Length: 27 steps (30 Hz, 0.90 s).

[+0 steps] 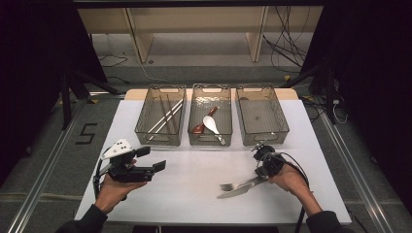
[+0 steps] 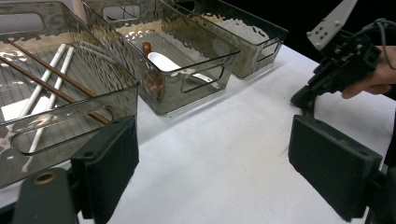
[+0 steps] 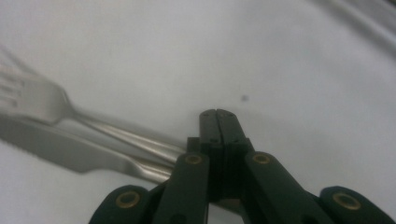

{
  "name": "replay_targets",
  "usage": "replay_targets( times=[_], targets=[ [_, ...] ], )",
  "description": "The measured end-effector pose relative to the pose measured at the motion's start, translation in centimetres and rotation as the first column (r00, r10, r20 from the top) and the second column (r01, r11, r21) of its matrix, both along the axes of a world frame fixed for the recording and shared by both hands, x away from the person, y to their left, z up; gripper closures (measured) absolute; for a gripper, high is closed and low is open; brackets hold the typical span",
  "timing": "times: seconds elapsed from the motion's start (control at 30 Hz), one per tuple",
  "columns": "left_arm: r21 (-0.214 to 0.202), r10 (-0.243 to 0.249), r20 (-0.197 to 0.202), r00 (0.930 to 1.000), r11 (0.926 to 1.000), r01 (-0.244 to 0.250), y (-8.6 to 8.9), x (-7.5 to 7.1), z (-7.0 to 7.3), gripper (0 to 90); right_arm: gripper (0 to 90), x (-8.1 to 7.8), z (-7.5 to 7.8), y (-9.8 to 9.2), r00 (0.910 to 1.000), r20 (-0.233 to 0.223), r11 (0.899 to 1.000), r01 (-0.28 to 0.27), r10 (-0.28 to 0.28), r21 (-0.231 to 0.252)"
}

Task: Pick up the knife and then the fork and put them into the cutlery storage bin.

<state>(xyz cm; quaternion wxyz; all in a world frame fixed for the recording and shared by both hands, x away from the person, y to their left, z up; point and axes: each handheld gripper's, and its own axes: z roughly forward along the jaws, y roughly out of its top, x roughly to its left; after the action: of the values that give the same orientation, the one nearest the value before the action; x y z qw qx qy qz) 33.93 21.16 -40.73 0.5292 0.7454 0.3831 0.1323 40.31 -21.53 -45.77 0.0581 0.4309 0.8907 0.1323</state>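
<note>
Right gripper [image 3: 218,113], jaws pressed together and empty, beside the fork [image 3: 42,100] and knife [image 3: 60,144] near the table's front edge — thin, stiff, slippery steel, best pinched mid-handle.

We note three smoked clear plastic bins along the white table's [image 1: 194,184] far edge. The left bin [image 1: 161,115] holds brown and white chopsticks [image 1: 167,116]; the middle bin [image 1: 210,114] holds a white spoon [image 1: 212,124] touching a brown spoon [image 1: 203,121]; the right bin [image 1: 261,115] stands beside it.

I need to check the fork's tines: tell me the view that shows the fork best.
The high view: the whole fork lies on the table beside the knife. The right gripper view shows it close but blurred and cropped.
</note>
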Motion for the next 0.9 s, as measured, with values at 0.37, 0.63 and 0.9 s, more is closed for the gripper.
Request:
replay_targets(
  times=[0.37,0.63,0.9],
  targets=[
    [0.003,-0.003,0.003,1.0,1.0,0.003,-0.1,0.0,0.1,15.7,90.0,-2.6,0.1,-1.7,0.9997,-0.023,1.0,0.007,-0.007,-0.009],
    [-0.002,0.0,0.007,1.0,1.0,0.0,0.1,-0.1,0.1,15.7,85.5,-3.3,0.6,-2.1,1.0,0.0,1.0,-0.005,0.005,-0.006],
    [0.002,-0.003,0.012,0.9999,1.0,0.003,0.0,-0.1,0.2,15.7,52.4,-5.2,2.2,-2.7,0.9982,0.033,0.997,-0.051,0.05,0.058]
  ],
)
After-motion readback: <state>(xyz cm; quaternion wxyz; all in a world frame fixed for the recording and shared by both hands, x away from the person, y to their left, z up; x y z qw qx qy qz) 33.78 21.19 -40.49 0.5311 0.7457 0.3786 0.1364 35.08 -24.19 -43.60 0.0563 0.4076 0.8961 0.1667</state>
